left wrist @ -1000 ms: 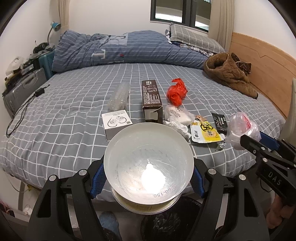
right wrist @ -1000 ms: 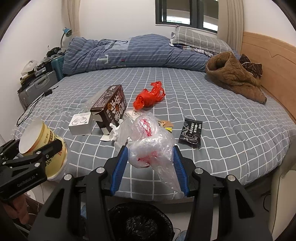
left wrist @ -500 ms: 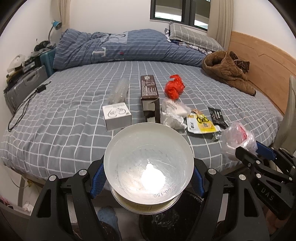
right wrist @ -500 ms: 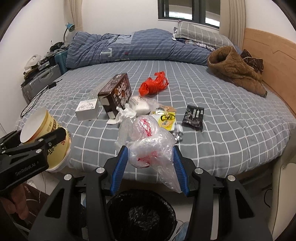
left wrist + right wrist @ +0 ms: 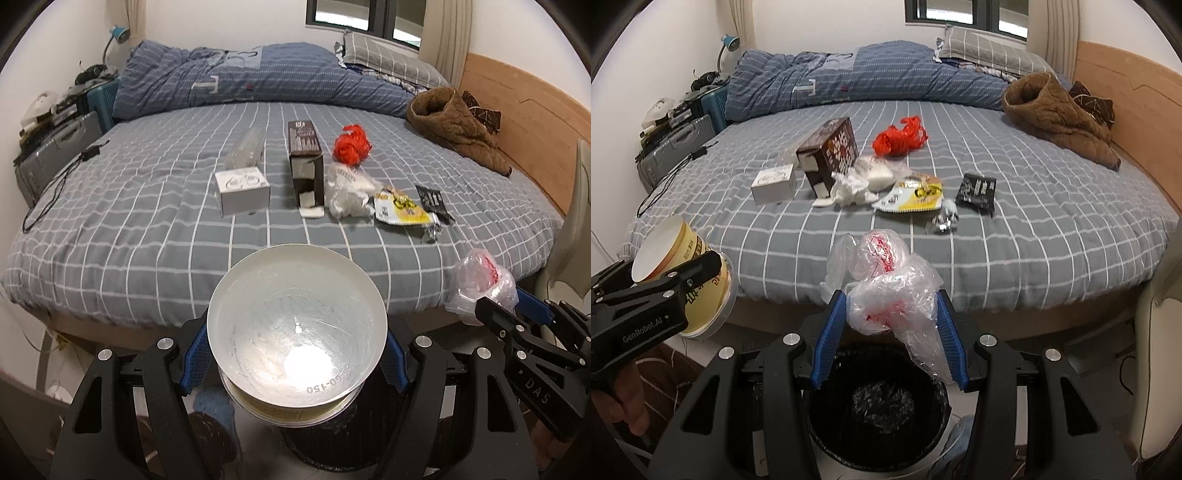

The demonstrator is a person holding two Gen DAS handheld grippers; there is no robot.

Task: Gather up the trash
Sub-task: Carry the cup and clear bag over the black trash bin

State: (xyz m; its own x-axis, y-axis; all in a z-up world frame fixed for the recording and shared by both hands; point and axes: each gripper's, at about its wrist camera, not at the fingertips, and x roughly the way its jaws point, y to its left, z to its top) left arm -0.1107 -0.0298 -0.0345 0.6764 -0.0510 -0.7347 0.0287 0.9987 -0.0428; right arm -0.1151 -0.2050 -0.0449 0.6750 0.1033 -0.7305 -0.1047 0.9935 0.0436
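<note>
A bed (image 5: 147, 236) covered by a grey sheet with a white grid fills most of both views. A blue lamp (image 5: 119, 34) and a grey suitcase (image 5: 55, 155) are seen by the left wall, a rolled blue quilt (image 5: 258, 81) lies across the far end under a window (image 5: 365, 16), and a brown jacket (image 5: 454, 125) is heaped by the wooden headboard (image 5: 532, 122) on the right.

On the sheet, from left to right, are found a small white box (image 5: 242, 190), a tall brown carton (image 5: 304, 162) lying with its long axis running away from the camera and its open end toward the near edge, crumpled white paper (image 5: 345, 195), a red bag (image 5: 351, 147) farther back, a yellow wrapper (image 5: 400, 212) and a black packet (image 5: 432, 201).

A paper bowl (image 5: 297, 332) is pinched at its sides by the left hand-held gripper (image 5: 295, 354); its open mouth is tipped toward that camera and its base points down toward a black-lined bin (image 5: 879, 406) on the floor at the near edge of the bed. A crumpled clear plastic bag (image 5: 890, 295) with red print is pinched by the right hand-held gripper (image 5: 888, 332), held above the bin's opening, with a loose tail hanging down to the right.
</note>
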